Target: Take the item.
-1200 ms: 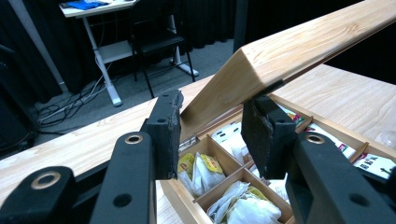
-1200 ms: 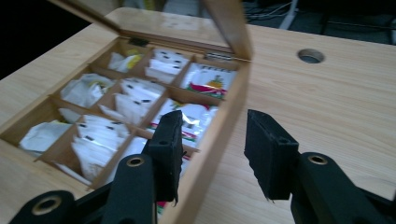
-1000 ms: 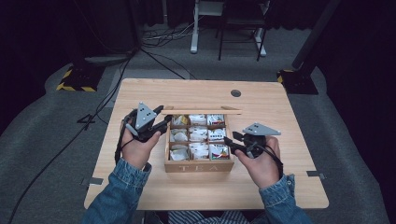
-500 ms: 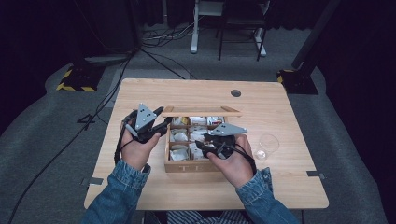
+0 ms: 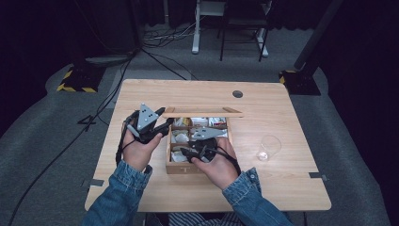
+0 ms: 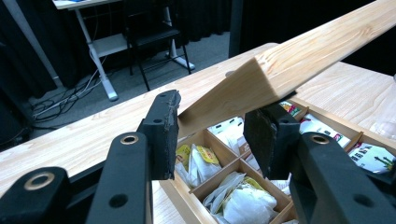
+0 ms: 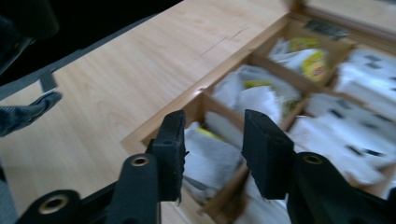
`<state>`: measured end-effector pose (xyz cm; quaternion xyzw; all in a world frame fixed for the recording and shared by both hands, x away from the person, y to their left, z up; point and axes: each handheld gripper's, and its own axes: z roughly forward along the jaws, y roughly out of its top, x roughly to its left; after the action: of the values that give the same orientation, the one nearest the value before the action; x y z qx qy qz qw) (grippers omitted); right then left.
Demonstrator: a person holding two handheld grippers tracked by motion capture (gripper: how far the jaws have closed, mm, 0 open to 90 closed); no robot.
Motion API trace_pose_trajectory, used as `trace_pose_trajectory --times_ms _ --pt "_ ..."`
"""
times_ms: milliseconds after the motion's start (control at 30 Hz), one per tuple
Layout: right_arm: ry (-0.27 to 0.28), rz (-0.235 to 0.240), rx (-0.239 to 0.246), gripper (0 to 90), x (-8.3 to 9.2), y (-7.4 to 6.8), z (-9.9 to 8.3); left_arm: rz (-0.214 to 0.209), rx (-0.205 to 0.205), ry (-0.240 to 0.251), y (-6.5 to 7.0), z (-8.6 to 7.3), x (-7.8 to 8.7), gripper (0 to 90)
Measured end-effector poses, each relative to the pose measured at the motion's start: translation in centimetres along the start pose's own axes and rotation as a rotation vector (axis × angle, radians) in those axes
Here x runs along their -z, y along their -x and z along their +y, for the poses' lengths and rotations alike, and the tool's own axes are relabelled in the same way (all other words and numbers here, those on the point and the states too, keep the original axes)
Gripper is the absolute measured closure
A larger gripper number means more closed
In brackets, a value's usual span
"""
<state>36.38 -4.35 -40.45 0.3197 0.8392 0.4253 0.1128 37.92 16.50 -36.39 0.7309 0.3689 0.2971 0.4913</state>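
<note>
While left gripper (image 6: 210, 128) pinches corner of wooden lid (image 6: 299, 60), propping it tilted up over box (image 5: 175, 167), right gripper (image 7: 211, 151) hangs over near-left compartment, jaws part-spread and just been closing, nothing clamped between them. Tea bags (image 7: 210, 161) lie in compartments directly below pads. Plastic cup (image 5: 268, 147) stands right of box, apart. Step judged: reaching in for a bag. Next: lower, close on single sachet, lift clear.

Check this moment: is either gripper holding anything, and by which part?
The left gripper clamps the corner edge of the raised light wooden box lid. The right gripper holds nothing; its fingers hang apart over white tea packets in the wooden compartment box.
</note>
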Motion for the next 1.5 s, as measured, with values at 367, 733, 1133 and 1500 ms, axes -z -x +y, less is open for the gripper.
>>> trace_pose_trajectory --times_ms 367,733,1133,1500 --pt "-0.067 0.06 0.007 60.4 -3.3 -1.2 -0.1 -0.006 -0.002 -0.004 0.0 -0.1 0.1 55.6" --pt "-0.112 0.026 -0.006 54.2 -4.6 -1.0 -0.2 -0.009 0.002 -0.007 -0.1 -0.1 -0.1 55.2" --pt "-0.142 -0.006 -0.018 49.4 -5.4 -0.7 -0.4 -0.009 0.007 -0.008 -0.1 -0.1 -0.2 54.7" --pt "-0.128 -0.03 0.018 59.7 -5.0 -0.6 -0.3 -0.01 0.007 -0.008 -0.1 -0.1 -0.2 54.7"
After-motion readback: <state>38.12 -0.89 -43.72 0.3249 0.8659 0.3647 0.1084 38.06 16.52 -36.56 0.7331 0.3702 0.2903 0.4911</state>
